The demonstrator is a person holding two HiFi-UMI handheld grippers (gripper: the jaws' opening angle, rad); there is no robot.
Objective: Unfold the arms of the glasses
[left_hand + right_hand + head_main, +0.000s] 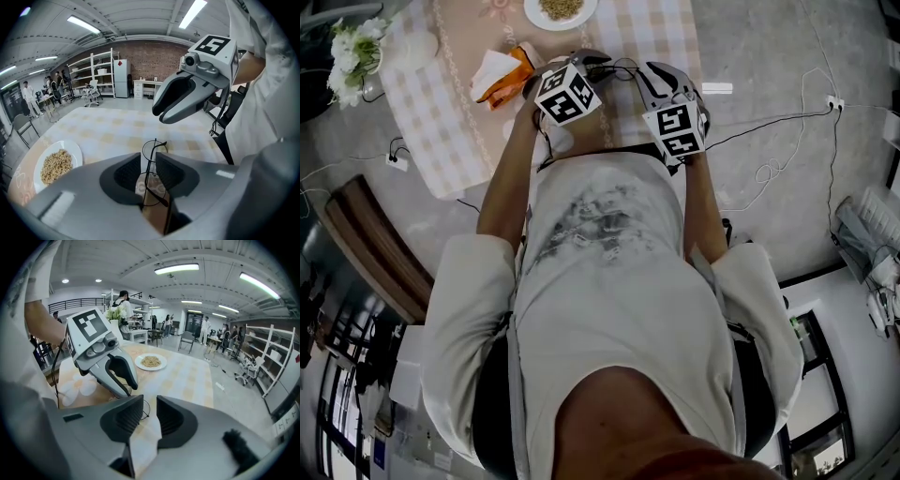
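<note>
Now the left claw is drawn narrow on the glasses, whose thin frame stands edge-on between its pads, low over the checked table. Just beside it, the right claw stands part-way apart with only tablecloth showing in its gap. A plate sits farther off.

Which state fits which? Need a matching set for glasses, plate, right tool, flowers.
1 glasses
2 plate
3 right tool
4 flowers

a holds grainy food
b jaws apart, nothing between
c clamped in left tool
d white blooms, green leaves

Pairs: 1-c, 2-a, 3-b, 4-d
</note>
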